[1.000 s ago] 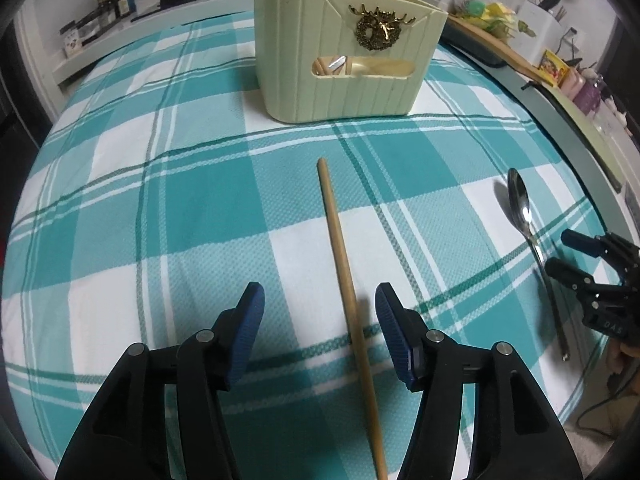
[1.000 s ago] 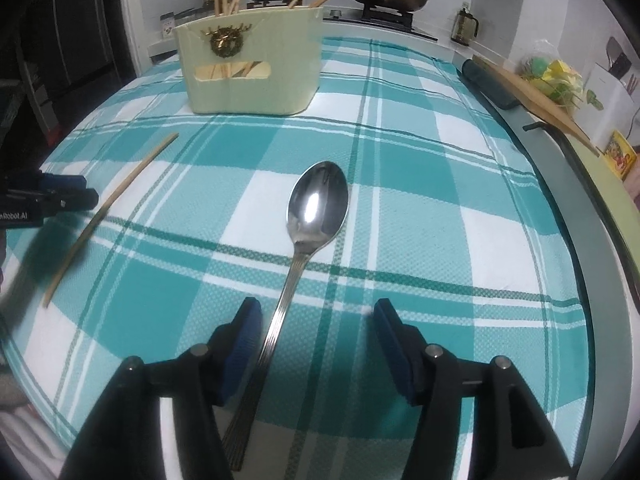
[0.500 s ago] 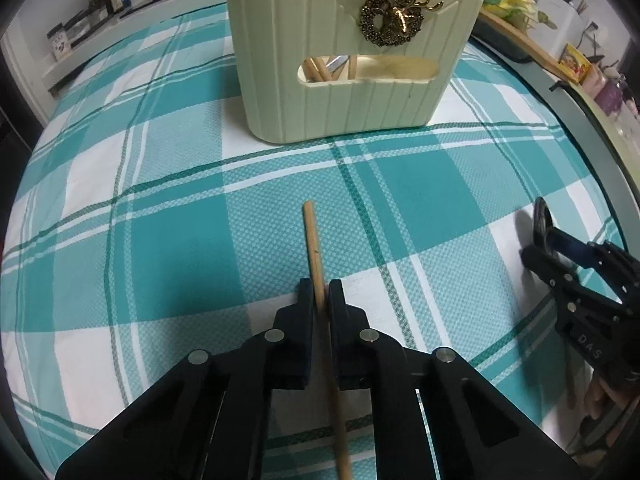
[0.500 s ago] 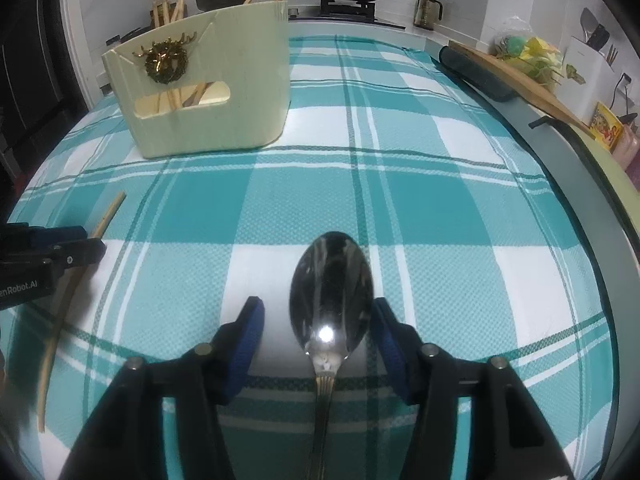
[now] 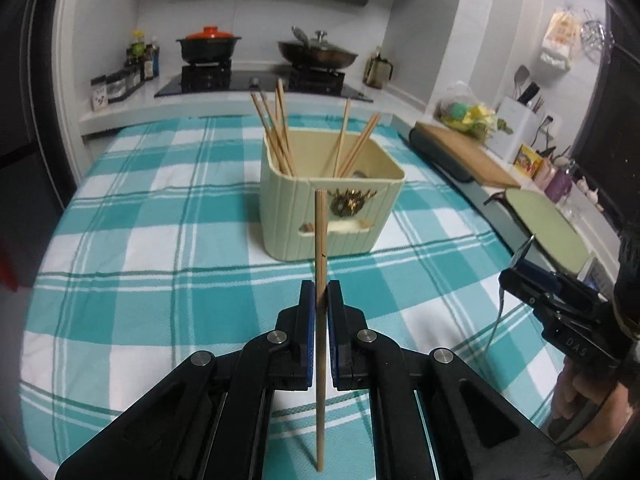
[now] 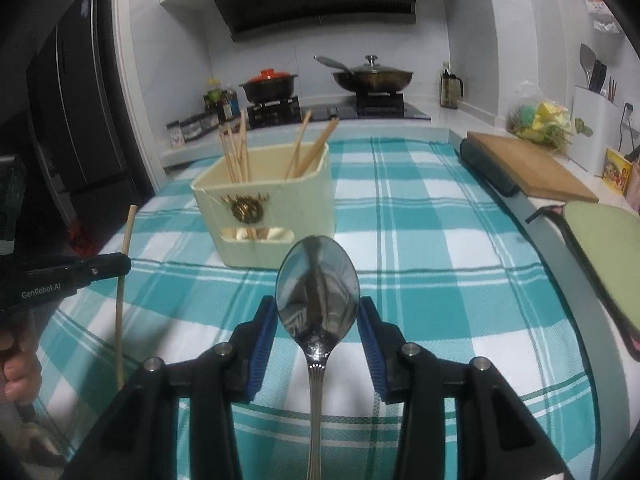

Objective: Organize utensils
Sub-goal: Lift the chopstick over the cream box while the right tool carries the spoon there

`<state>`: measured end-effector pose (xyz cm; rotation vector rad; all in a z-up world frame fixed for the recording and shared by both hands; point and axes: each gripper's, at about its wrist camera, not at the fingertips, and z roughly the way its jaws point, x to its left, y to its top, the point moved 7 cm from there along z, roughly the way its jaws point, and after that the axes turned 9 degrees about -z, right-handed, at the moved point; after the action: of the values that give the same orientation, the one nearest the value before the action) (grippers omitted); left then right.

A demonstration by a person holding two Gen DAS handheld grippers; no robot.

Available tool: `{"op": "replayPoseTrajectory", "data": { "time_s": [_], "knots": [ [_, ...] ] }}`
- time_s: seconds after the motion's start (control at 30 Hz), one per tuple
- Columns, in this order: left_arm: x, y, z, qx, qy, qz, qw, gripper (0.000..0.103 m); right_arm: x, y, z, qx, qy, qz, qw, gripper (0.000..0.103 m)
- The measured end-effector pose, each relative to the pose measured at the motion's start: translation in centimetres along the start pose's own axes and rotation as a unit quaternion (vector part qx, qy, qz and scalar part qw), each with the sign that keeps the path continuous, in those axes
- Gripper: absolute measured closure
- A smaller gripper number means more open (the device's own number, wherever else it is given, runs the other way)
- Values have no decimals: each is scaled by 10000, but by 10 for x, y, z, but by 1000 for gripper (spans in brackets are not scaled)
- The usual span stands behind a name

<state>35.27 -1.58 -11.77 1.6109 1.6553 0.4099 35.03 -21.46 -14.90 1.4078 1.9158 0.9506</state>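
Illumination: dim, cool indoor light with soft, faint shadows. Both views show strong fisheye curvature and dark vignetted corners. Focus is adequate centrally, softer at edges. The spoon [image 6: 318,294] bowl shows mirror reflections.

Utensil holder [image 5: 332,208] on tablecloth [image 5: 160,280], ahead of my left gripper [image 5: 321,300] and right gripper [image 6: 318,312]. Chopsticks [image 5: 280,136] in holder (spread across compartments). Stove [image 5: 260,82] behind table; cutting board [image 5: 468,152] right. My chopstick [image 5: 320,240] left of my spoon [image 6: 318,300].
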Motion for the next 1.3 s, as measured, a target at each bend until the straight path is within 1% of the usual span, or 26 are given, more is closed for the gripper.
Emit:
{"op": "replayPoseTrajectory", "data": {
  "time_s": [0.1, 0.23, 0.4, 0.7, 0.83, 0.93, 1.07, 1.13, 1.3],
  "knots": [
    [-2, 6, -23, -307, -90, -67, 9995, 99, 7, 11, -25, -327, 59, -31, 9994, 61],
    [-4, 8, -38, -525, -168, -82, 9984, 99, 14, 19, -43, -579, 118, -65, 9982, 61],
    [-6, 12, -43, -587, -204, -42, 9981, 99, 20, 26, -57, -756, 121, -136, 9970, 61],
    [-10, 16, -54, -665, -272, 18, 9974, 99, 19, 33, -77, -865, 47, -293, 9958, 61],
    [-12, 24, -57, -657, -378, 32, 9971, 99, 16, 39, -85, -937, 35, -294, 9952, 61],
    [-13, 40, -60, -672, -488, 9, 9965, 99, 14, 48, -88, -995, 20, -315, 9945, 61],
    [-15, 72, -68, -810, -619, -41, 9948, 99, 10, 69, -88, -1064, 32, -391, 9935, 62],
    [-19, 93, -70, -912, -667, -13, 9936, 99, 7, 83, -86, -1102, 68, -402, 9931, 61],
    [-27, 148, -67, -1197, -608, 86, 9909, 99, -5, 131, -73, -1218, 237, -333, 9917, 61]
  ]
}}
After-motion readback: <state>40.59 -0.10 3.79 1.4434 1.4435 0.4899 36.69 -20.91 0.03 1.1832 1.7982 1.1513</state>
